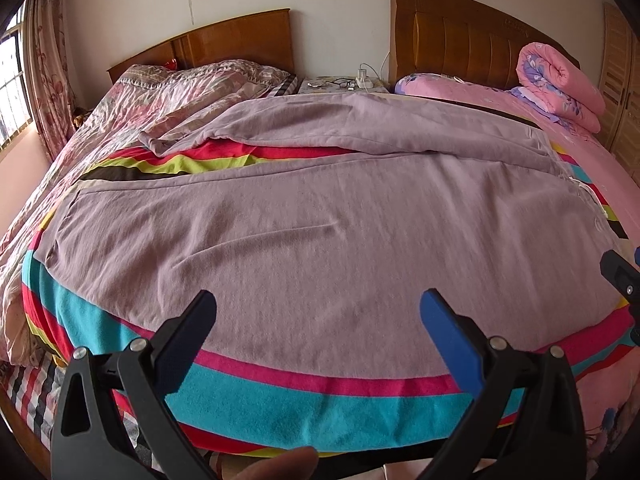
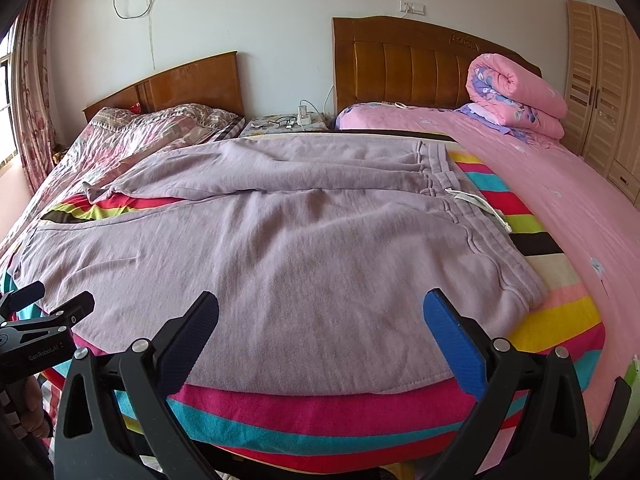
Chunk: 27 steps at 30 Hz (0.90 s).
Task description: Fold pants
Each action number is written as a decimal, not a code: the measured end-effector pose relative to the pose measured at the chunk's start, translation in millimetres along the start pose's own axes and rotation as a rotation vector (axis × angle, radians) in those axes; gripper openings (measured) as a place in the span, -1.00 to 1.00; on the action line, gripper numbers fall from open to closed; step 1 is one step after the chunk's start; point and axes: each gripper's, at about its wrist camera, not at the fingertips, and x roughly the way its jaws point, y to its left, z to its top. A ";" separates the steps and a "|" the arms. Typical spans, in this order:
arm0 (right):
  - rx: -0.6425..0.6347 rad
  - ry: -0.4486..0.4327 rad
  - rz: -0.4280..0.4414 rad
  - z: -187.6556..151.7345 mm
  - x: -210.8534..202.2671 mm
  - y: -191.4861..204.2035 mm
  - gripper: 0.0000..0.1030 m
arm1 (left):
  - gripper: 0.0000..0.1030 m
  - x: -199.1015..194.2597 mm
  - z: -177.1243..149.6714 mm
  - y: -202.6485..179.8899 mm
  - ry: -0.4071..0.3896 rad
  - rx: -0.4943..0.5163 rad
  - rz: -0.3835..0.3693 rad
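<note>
Two beds with brown wooden headboards point(image 2: 404, 60) stand against a pale wall, a small nightstand point(image 2: 284, 124) cluttered with chargers and glasses between them, and a louvred light-wood wardrobe point(image 2: 600, 92) closes the room at about two o'clock in the right wrist view. Floral curtains point(image 1: 44, 60) hang by a window at nine o'clock in the left wrist view. A rolled pink floral quilt point(image 2: 516, 92) sits on the pink-sheeted bed point(image 2: 560, 208), out of the way.

Across the near end lies a brightly striped fleece blanket point(image 2: 552, 316), which I judge serves as a flat working surface. On it the lilac knit sweatpants point(image 2: 304, 264) are spread sideways: waistband and white drawstring point(image 2: 476, 200) toward three o'clock, legs running toward nine o'clock. The near leg lies fairly flat; the far leg is rumpled, its cuff twisted at about ten o'clock. Laying them lengthwise probably lets one gripper take the waist end and the other the leg end.

The left gripper point(image 1: 318, 320) hovers just over the near edge of the near leg, its black-and-blue jaws spread wide with nothing between them. The right gripper point(image 2: 322, 320) is poised likewise near the hip and waistband, jaws wide and empty. Folding has apparently not begun; bringing the far leg over the near one looks like the sensible first step.
</note>
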 end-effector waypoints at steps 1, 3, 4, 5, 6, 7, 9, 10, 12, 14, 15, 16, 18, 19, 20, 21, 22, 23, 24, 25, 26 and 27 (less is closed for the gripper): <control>-0.020 0.003 0.031 7.4 5.3 -2.4 0.92 | 0.97 5.2 7.6 0.8 0.015 0.003 -0.016; -0.033 0.006 0.084 28.2 14.5 -14.1 0.92 | 0.97 16.0 26.0 3.2 0.040 0.009 -0.011; -0.029 0.001 0.097 41.7 19.3 -23.8 0.92 | 0.97 21.7 38.0 7.3 0.050 -0.003 -0.021; -0.023 -0.009 0.105 58.1 25.2 -33.4 0.92 | 0.97 28.2 51.0 12.9 0.069 -0.027 -0.049; -0.016 -0.018 0.115 76.5 34.7 -42.6 0.92 | 0.97 37.6 64.5 19.9 0.104 -0.061 -0.088; -0.006 -0.019 0.117 94.5 46.7 -51.4 0.92 | 0.97 49.6 77.1 28.1 0.151 -0.106 -0.143; 0.001 0.007 0.130 132.6 83.0 -64.3 0.92 | 0.97 80.8 99.5 40.0 0.269 -0.191 -0.295; -0.013 0.022 0.150 149.7 104.3 -65.9 0.92 | 0.97 95.3 109.4 43.3 0.316 -0.222 -0.359; -0.067 0.085 0.187 180.2 155.8 -62.3 0.92 | 0.97 118.6 127.0 47.6 0.357 -0.284 -0.428; -0.130 0.129 0.180 203.2 205.8 -51.6 0.92 | 0.97 136.8 141.1 45.3 0.381 -0.323 -0.487; -0.166 0.150 0.200 214.6 230.9 -49.8 0.92 | 0.97 143.3 148.0 43.3 0.377 -0.332 -0.507; -0.196 0.162 0.219 225.1 253.4 -46.9 0.92 | 0.97 146.5 154.8 41.1 0.352 -0.330 -0.498; -0.252 0.191 0.272 243.5 295.3 -38.1 0.91 | 0.97 149.6 170.8 38.5 0.254 -0.302 -0.434; -0.278 0.205 0.300 250.9 313.7 -33.1 0.90 | 0.97 150.6 177.2 39.8 0.207 -0.302 -0.413; -0.305 0.218 0.330 257.3 331.1 -27.5 0.86 | 0.97 152.3 182.7 41.8 0.166 -0.317 -0.407; -0.335 0.231 0.357 262.1 345.4 -20.9 0.77 | 0.97 155.1 187.4 45.7 0.144 -0.339 -0.405; -0.372 0.242 0.387 265.2 357.5 -13.0 0.70 | 0.97 159.4 191.2 49.3 0.143 -0.355 -0.395; -0.410 0.258 0.421 266.5 367.3 -3.9 0.60 | 0.97 165.6 194.7 50.1 0.156 -0.360 -0.380; -0.442 0.276 0.448 265.1 375.1 4.4 0.58 | 0.97 171.4 198.4 49.7 0.171 -0.355 -0.366; -0.476 0.295 0.467 264.6 382.4 11.7 0.57 | 0.97 176.6 201.6 49.4 0.185 -0.344 -0.350; -0.513 0.306 0.485 263.7 387.8 18.7 0.51 | 0.97 179.9 202.5 52.3 0.198 -0.329 -0.335; -0.545 0.318 0.497 262.6 392.7 23.6 0.40 | 0.97 185.4 206.6 51.3 0.208 -0.316 -0.335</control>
